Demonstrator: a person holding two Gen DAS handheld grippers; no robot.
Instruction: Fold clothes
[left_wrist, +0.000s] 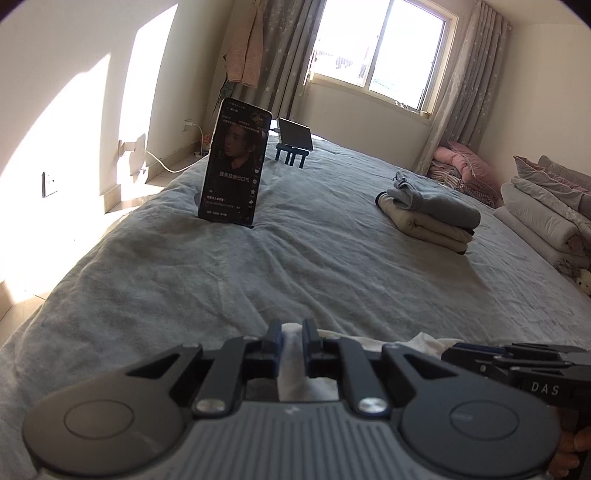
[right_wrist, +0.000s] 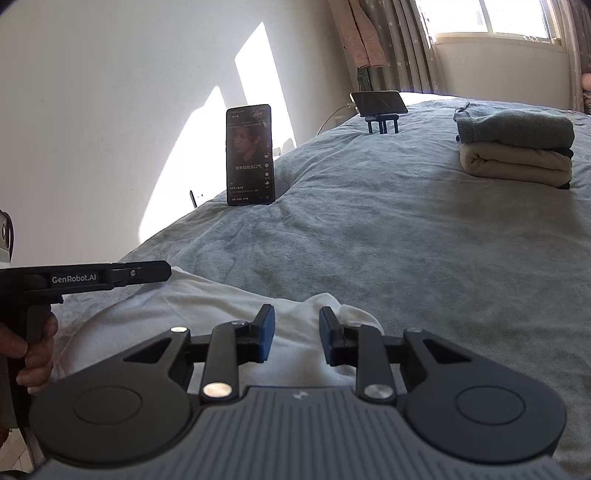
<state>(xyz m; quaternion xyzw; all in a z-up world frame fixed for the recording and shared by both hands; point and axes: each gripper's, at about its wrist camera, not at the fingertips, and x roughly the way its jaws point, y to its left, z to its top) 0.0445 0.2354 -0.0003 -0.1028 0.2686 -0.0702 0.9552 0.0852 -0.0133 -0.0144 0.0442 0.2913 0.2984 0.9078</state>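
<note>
- L gripper: fingers pinched on a fold of white garment, lying at bed's near edge, 6 o'clock.
- R gripper: fingers narrowly apart over the cloth, not gripping.
- Folded stack at 2 o'clock.

Left wrist view: low over the near edge of the bed, facing along it toward the far window. Right wrist view: same near edge, just to the right, turned more toward the left wall. Both share the upright phone, the folded stack far right, and the white garment close below.
</note>
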